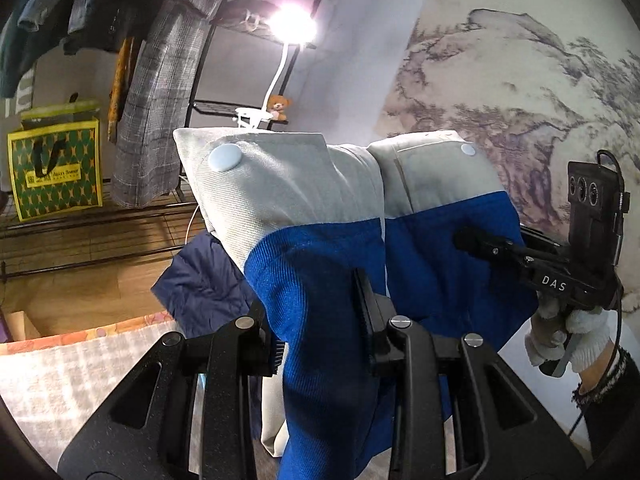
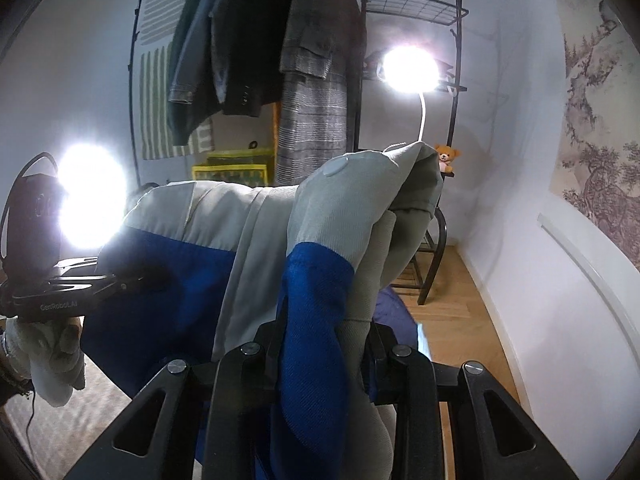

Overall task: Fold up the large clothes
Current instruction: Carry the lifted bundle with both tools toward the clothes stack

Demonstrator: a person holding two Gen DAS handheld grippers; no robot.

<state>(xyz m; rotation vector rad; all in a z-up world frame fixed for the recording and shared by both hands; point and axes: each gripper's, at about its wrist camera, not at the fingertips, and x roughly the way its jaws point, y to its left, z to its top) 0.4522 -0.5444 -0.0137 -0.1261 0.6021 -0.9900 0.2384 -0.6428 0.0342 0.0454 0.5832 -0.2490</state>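
A large blue and pale grey garment (image 1: 320, 208) with round snap buttons is held up in the air between both grippers. My left gripper (image 1: 320, 320) is shut on one bunched edge of it, blue cloth filling the jaws. My right gripper (image 2: 324, 340) is shut on another edge of the same garment (image 2: 328, 208). The right gripper also shows in the left wrist view (image 1: 476, 242), pinching the blue part from the right. The left gripper shows in the right wrist view (image 2: 148, 276), pinching from the left. The garment's lower part hangs out of sight.
A dark blue garment (image 1: 200, 284) lies below on a pale patterned surface (image 1: 80, 368). A black clothes rack (image 2: 400, 4) with hanging coats (image 2: 312, 80), a bright clip lamp (image 2: 408, 68), a teddy bear (image 2: 446, 156) and a yellow-green bag (image 1: 56, 168) stand behind.
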